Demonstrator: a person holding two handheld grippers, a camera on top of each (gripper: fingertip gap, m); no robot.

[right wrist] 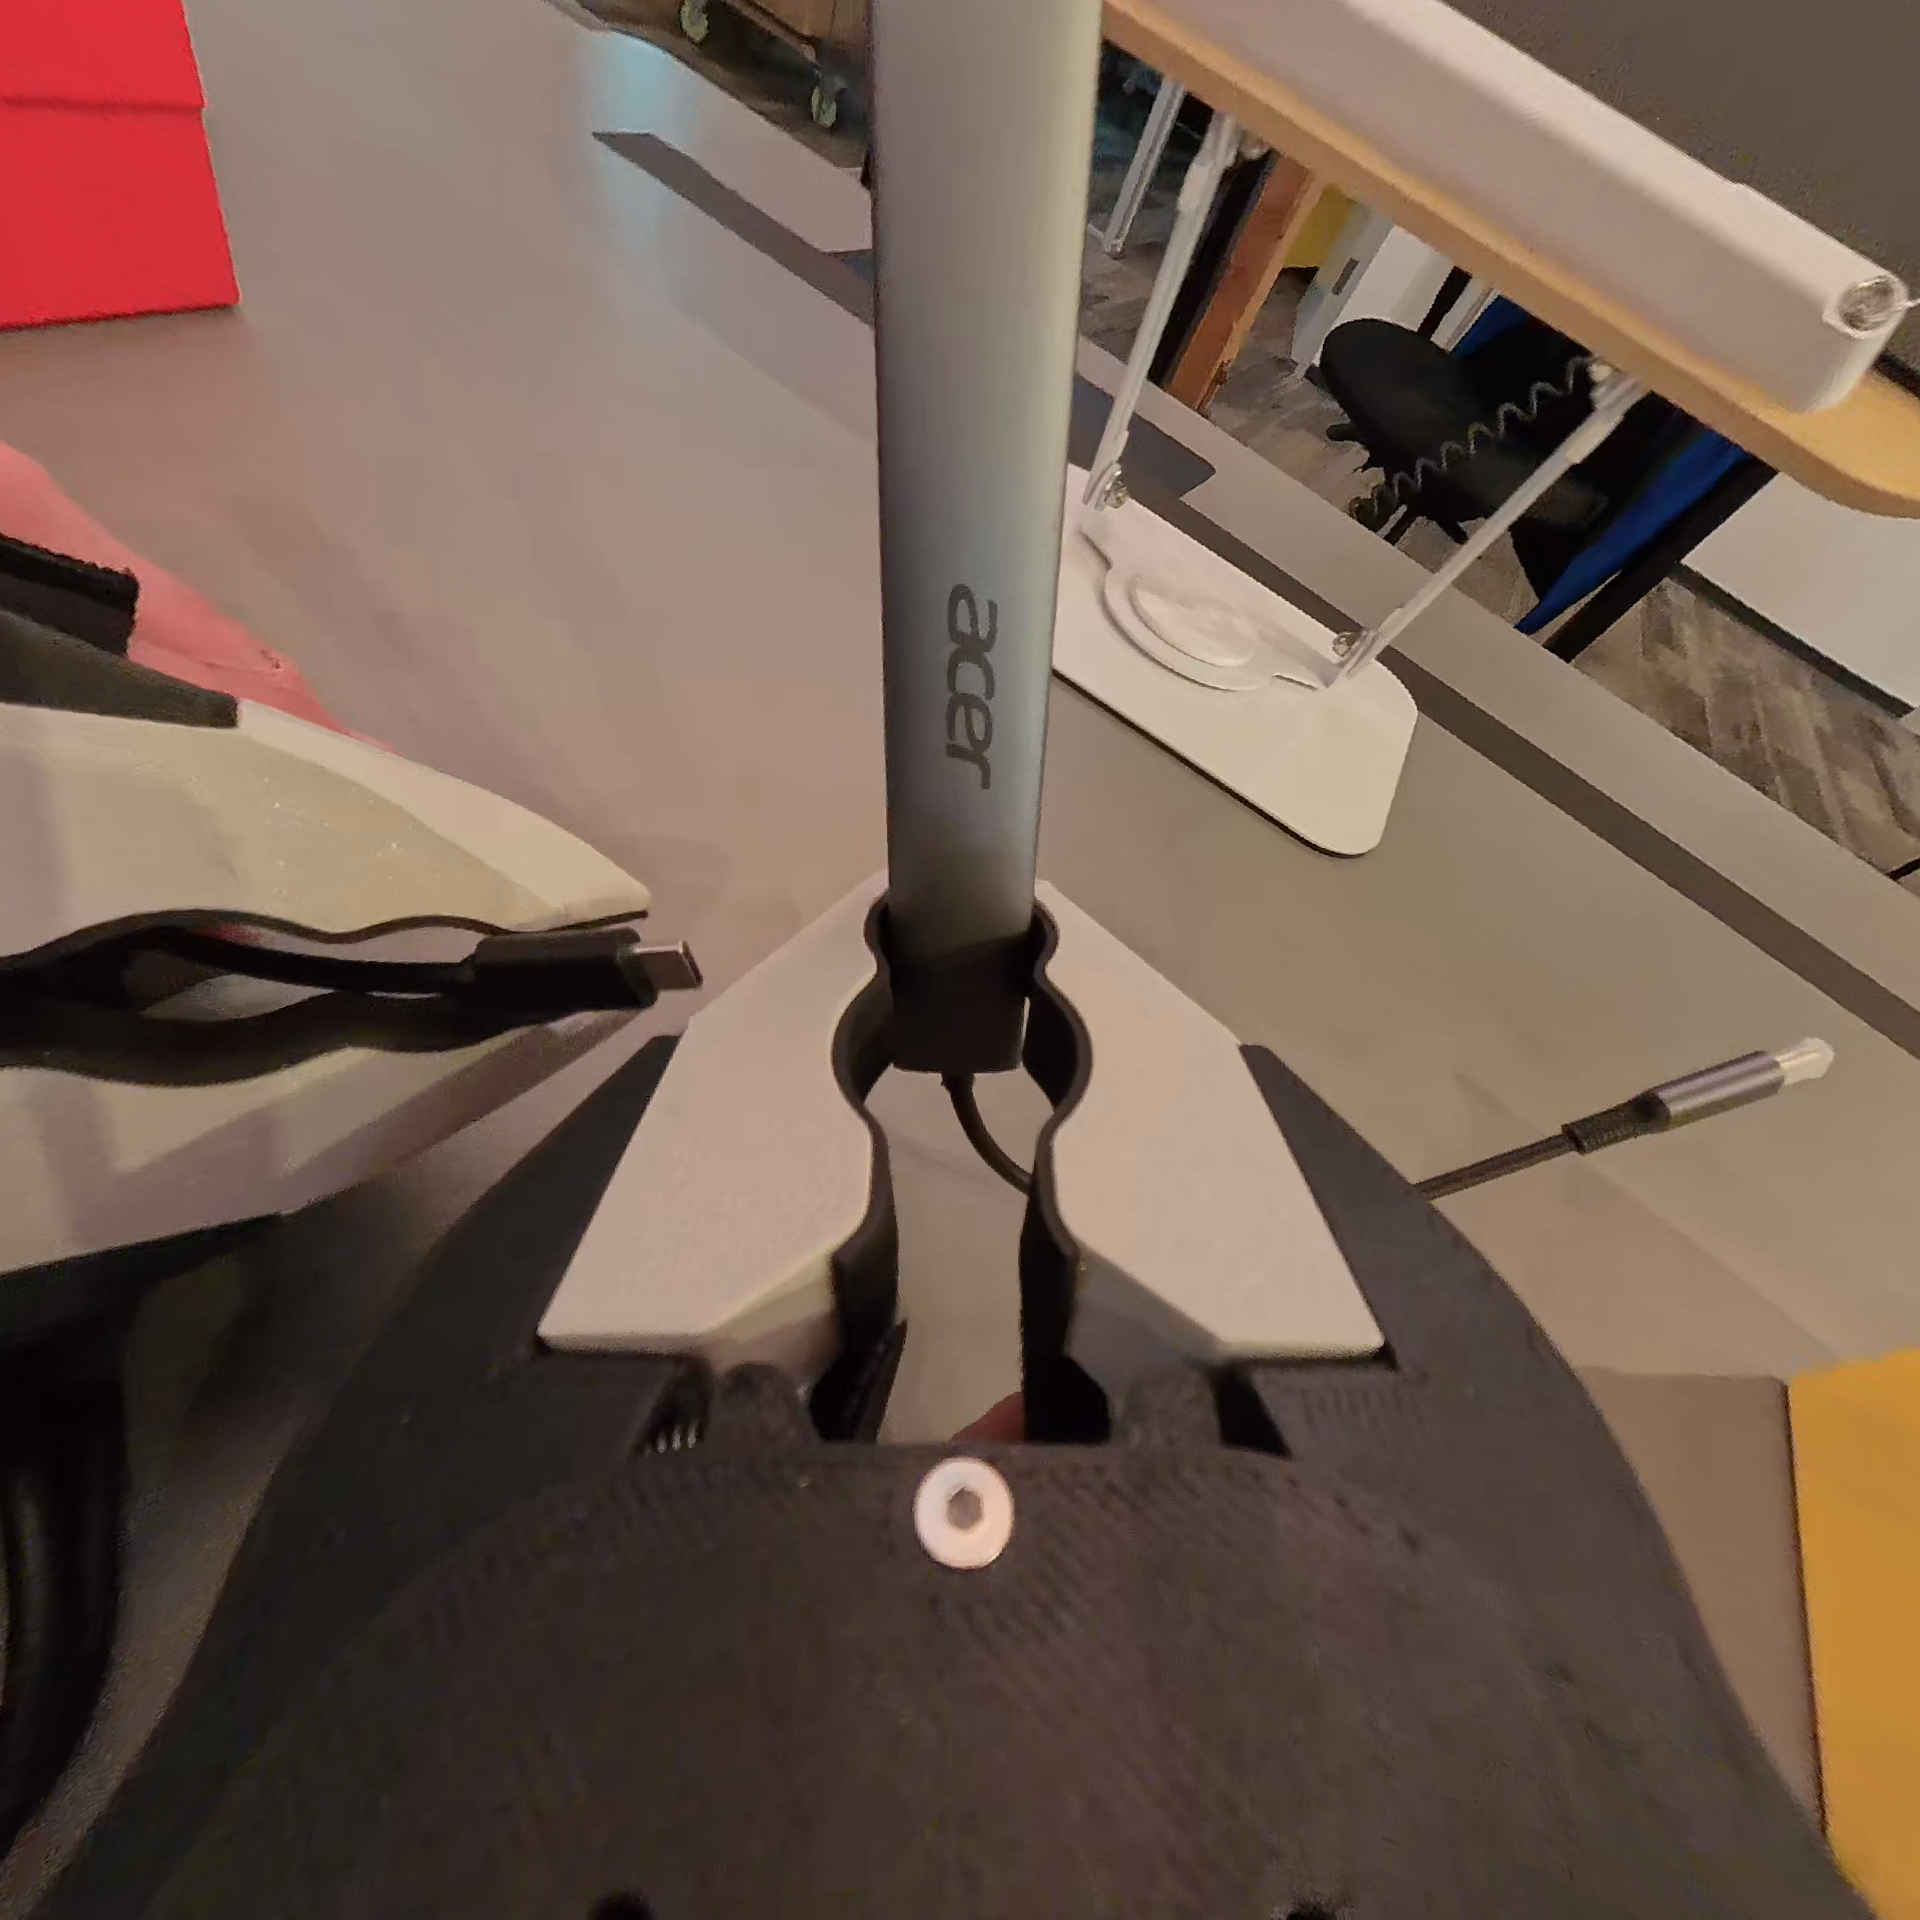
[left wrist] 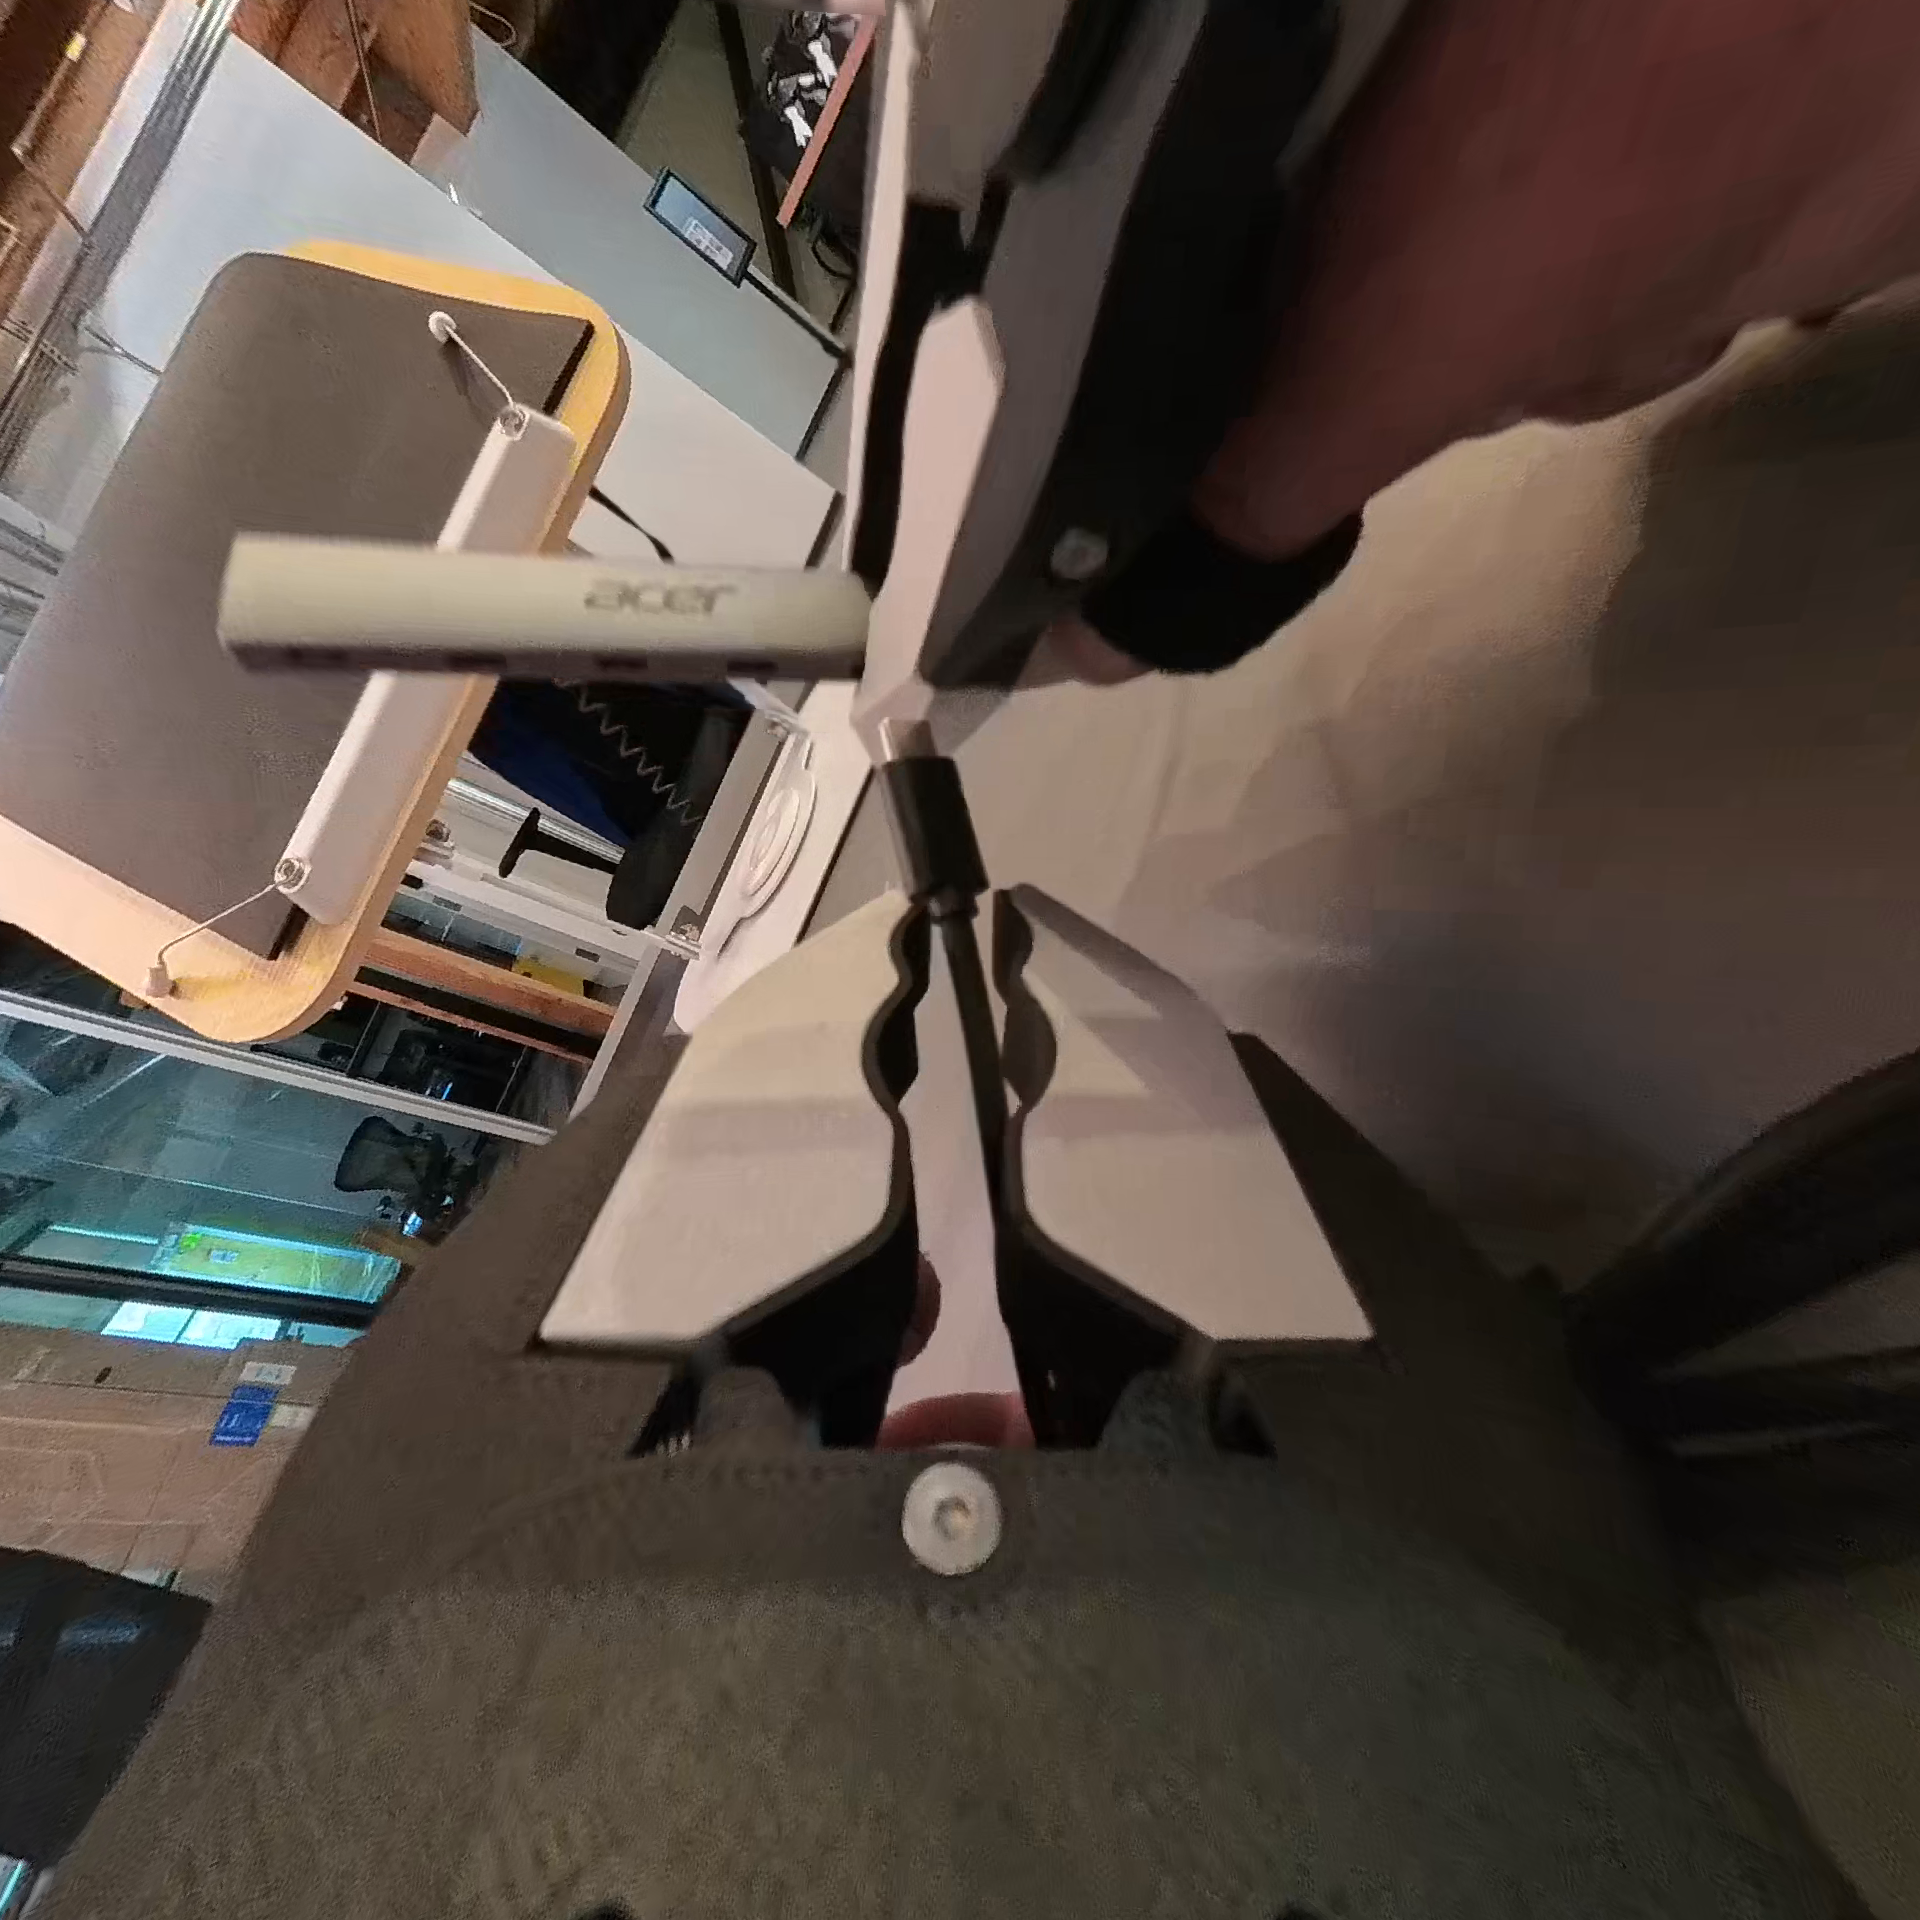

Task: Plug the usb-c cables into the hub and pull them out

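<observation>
My right gripper point(right wrist: 956, 925) is shut on the black end of a grey hub point(right wrist: 966, 520), which sticks straight out from it. In the left wrist view the hub point(left wrist: 540, 613) lies crosswise, its ports point(left wrist: 613, 663) along the lower side, with the right gripper point(left wrist: 935, 499) at its right end. My left gripper point(left wrist: 951, 914) is shut on a black USB-C cable point(left wrist: 971, 1039), the plug point(left wrist: 928, 821) poking past the fingertips. The plug's metal tip sits beside the hub's held end, apart from the ports. In the right wrist view that plug point(right wrist: 613, 971) points at the hub's base from the left.
A second cable with a grey plug point(right wrist: 1704, 1091) lies on the grey table point(right wrist: 468, 468) at the right. A laptop stand with a white base point(right wrist: 1247, 707) and wooden board point(left wrist: 260, 582) stands behind the hub. A red object point(right wrist: 94, 156) is far left. A person's gloved hand point(left wrist: 1216, 613) holds the right gripper. Spacing between my two grippers at the tips: around 6 cm. About 25 cm separates my right fingertips from the white base point(right wrist: 1247, 707).
</observation>
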